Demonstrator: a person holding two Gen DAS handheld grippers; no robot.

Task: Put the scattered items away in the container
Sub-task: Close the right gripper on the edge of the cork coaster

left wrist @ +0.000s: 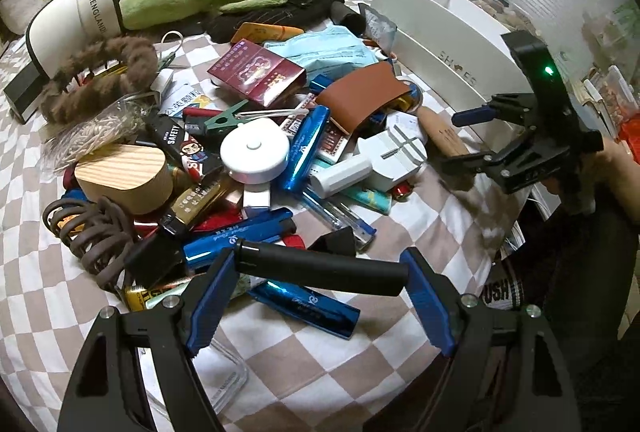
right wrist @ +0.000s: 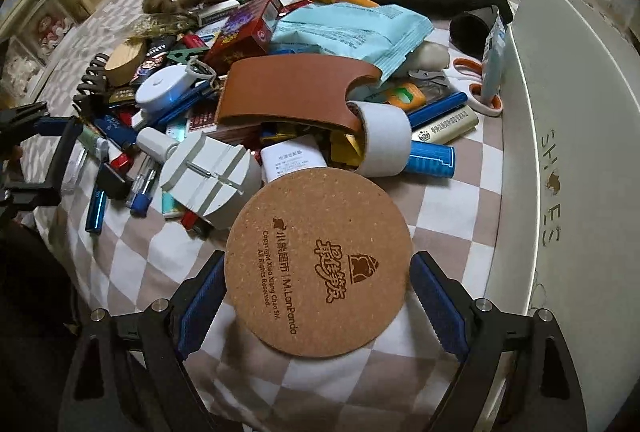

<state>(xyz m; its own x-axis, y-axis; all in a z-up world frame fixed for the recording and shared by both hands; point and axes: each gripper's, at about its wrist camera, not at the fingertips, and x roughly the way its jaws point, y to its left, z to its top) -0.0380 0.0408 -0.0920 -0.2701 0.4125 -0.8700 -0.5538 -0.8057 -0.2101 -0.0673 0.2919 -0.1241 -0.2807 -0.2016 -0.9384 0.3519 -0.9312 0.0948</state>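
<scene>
Right tool [right wrist: 320, 296] — round cork coaster [right wrist: 320, 264]

Support surface: bed with brown-and-white checked cover [left wrist: 360, 348]. Lying directly on it: a dense heap of small articles, including blue metallic tubes [left wrist: 306, 147], a coiled brown cord [left wrist: 100, 240] and orange-handled scissors [right wrist: 476, 83]. A white box [right wrist: 560, 135] stands along the heap's edge.
</scene>
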